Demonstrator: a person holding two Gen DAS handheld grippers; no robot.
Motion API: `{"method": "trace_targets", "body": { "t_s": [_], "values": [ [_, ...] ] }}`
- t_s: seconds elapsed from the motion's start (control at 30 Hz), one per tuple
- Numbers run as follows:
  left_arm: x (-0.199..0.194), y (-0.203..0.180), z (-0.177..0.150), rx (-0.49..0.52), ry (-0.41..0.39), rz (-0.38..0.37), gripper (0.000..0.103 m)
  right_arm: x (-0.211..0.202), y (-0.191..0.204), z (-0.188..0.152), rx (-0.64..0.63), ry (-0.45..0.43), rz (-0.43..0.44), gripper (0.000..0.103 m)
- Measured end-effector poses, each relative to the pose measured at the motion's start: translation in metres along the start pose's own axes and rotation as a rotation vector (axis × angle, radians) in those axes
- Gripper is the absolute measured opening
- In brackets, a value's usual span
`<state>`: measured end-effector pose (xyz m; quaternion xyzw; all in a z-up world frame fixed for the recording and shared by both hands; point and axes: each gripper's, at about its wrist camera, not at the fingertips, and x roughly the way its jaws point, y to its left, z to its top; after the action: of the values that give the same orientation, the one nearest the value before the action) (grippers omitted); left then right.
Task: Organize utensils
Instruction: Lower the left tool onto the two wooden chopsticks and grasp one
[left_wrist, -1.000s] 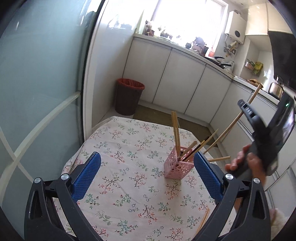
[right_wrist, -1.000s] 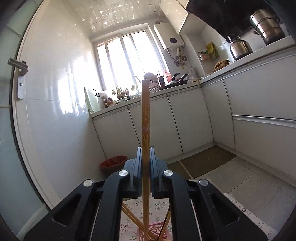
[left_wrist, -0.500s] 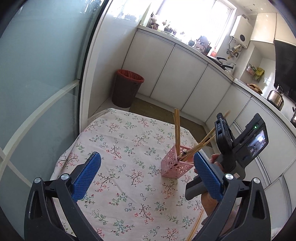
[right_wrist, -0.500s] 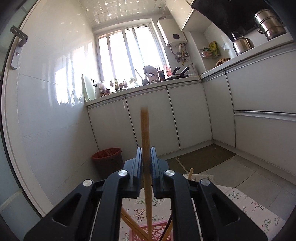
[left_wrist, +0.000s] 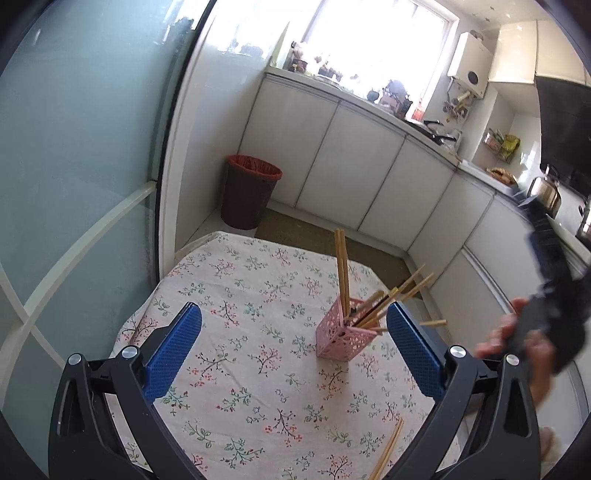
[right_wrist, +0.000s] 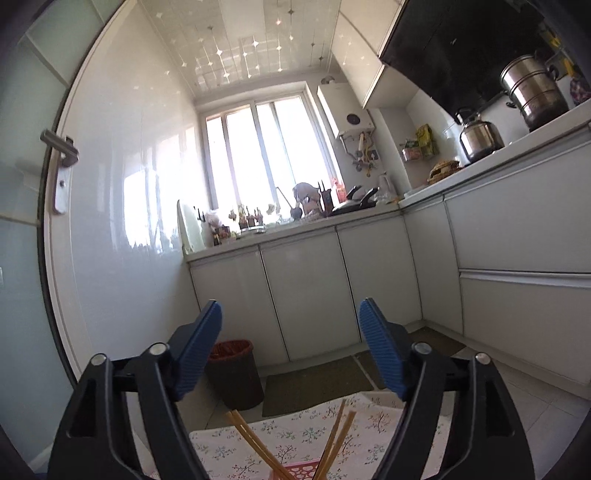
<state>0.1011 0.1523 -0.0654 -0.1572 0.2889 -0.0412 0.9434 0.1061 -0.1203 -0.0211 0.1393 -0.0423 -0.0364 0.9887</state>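
Observation:
A pink perforated holder (left_wrist: 341, 338) stands on the flowered tablecloth (left_wrist: 240, 369) with several wooden chopsticks (left_wrist: 341, 273) sticking out of it. A loose chopstick pair (left_wrist: 388, 448) lies on the cloth near the front right. My left gripper (left_wrist: 293, 352) is open and empty, above the table in front of the holder. My right gripper (right_wrist: 290, 350) is open and empty, above the holder; the holder's rim (right_wrist: 299, 470) and chopstick tips (right_wrist: 334, 432) show below it. In the left wrist view the right gripper's body, blurred (left_wrist: 546, 295), is at the right edge.
A brown bin with a red liner (left_wrist: 249, 195) stands on the floor beyond the table. White kitchen cabinets (left_wrist: 351, 162) run along the back and right. A glass door (left_wrist: 74, 166) is at the left. The table's edge is close on the right.
My right gripper has opened and let go of the chopstick, which now stands in the holder. It has drawn back to the right. My left gripper stayed open.

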Motion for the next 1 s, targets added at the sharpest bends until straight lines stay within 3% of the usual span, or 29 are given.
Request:
{"method": "trace_targets", "body": {
  "t_s": [0.03, 0.13, 0.23, 0.4, 0.63, 0.83, 0.9, 1.0],
  "values": [
    [0.003, -0.005, -0.003, 0.019, 0.022, 0.000, 0.096, -0.016, -0.009, 0.010, 0.001, -0.028, -0.017, 0.097],
    [0.021, -0.022, -0.018, 0.090, 0.121, -0.011, 0.096, -0.048, -0.041, 0.025, -0.020, -0.021, -0.060, 0.097],
    [0.043, -0.043, -0.041, 0.156, 0.247, -0.042, 0.096, -0.066, -0.083, 0.019, -0.029, 0.123, -0.133, 0.097],
    [0.078, -0.088, -0.083, 0.323, 0.416, -0.050, 0.096, -0.072, -0.131, -0.023, -0.072, 0.360, -0.202, 0.097],
    [0.128, -0.139, -0.146, 0.472, 0.701, -0.104, 0.096, -0.063, -0.186, -0.081, -0.004, 0.666, -0.218, 0.097],
    [0.170, -0.170, -0.167, 0.513, 0.815, -0.081, 0.085, -0.049, -0.234, -0.121, 0.144, 0.851, -0.267, 0.097],
    [0.185, -0.181, -0.175, 0.535, 0.851, -0.055, 0.083, -0.049, -0.243, -0.124, 0.195, 0.865, -0.268, 0.097],
    [0.206, -0.193, -0.190, 0.585, 0.898, 0.003, 0.073, -0.050, -0.252, -0.124, 0.215, 0.862, -0.297, 0.097]
  ]
}}
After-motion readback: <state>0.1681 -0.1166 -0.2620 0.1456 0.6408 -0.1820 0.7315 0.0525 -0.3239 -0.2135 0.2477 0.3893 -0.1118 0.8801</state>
